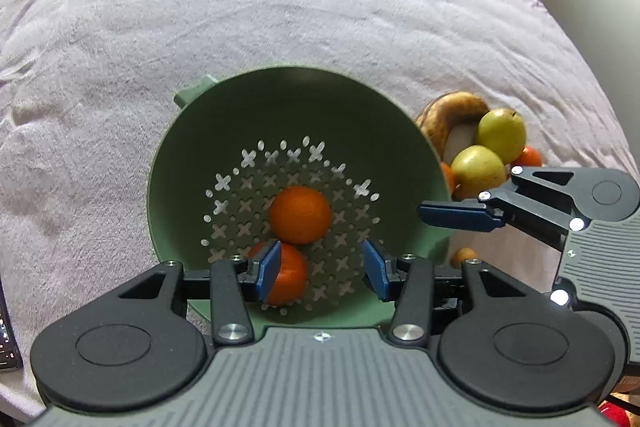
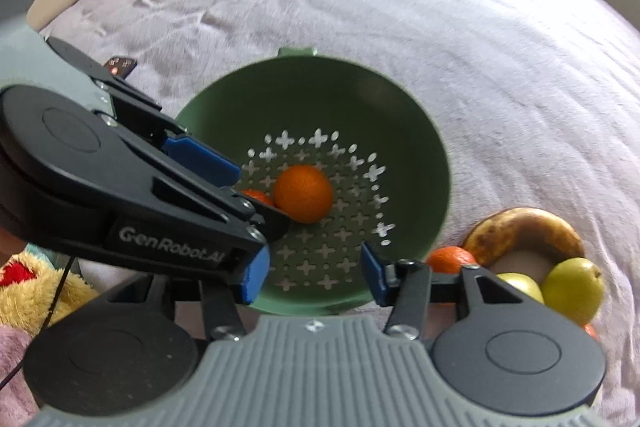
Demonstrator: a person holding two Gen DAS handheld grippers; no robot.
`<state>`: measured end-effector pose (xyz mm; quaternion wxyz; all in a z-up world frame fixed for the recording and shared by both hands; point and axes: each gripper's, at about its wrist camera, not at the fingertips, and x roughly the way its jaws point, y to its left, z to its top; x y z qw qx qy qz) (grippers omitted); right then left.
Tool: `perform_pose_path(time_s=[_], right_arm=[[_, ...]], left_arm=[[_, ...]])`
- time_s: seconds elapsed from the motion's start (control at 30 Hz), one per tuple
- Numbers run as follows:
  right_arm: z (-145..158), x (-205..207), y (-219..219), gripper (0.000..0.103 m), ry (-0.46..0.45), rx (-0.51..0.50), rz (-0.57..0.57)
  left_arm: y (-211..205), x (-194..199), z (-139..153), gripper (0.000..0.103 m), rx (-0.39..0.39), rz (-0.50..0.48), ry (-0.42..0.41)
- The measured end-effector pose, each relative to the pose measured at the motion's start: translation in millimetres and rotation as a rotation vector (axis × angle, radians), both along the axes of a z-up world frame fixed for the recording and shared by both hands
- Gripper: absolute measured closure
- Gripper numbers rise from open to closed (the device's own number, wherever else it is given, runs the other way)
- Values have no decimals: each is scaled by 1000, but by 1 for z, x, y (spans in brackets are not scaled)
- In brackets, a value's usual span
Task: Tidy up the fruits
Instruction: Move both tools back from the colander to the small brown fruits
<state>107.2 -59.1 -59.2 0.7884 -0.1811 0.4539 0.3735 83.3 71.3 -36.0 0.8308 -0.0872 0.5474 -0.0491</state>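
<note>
A green colander (image 1: 192,163) (image 2: 420,131) sits on a pale purple blanket and holds two oranges, one in the middle (image 1: 300,214) (image 2: 303,193) and one nearer the front (image 1: 290,279) (image 2: 256,195). My left gripper (image 1: 322,269) is open above the colander's near side, with its left pad (image 1: 269,269) beside the front orange. It shows from the side in the right wrist view (image 2: 228,211). My right gripper (image 2: 312,275) is open and empty over the colander's near rim. One of its fingers (image 1: 460,217) reaches in from the right in the left wrist view.
Beside the colander on the right lies a pile of fruit: a browned banana (image 1: 448,119) (image 2: 524,231), two yellow-green apples (image 1: 502,131) (image 2: 574,285), more oranges (image 1: 530,157) (image 2: 450,259) and a small brown fruit (image 1: 464,255). A plush toy (image 2: 28,287) lies at the left.
</note>
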Motion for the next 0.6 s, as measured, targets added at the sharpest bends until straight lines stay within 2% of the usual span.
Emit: perform_pose_path(time_s=[0.2, 0.27, 0.37, 0.6], right_arm=[[15, -10, -15, 52, -68, 27, -63], [19, -11, -20, 47, -88, 36, -92], [24, -13, -30, 47, -111, 47, -134], [25, -18, -60, 46, -132, 60, -290]], left_arm=[[-3, -6, 10, 47, 4, 6, -42], [-3, -8, 12, 47, 2, 13, -52], [-5, -12, 16, 47, 11, 19, -77], [-17, -22, 25, 47, 29, 4, -154]])
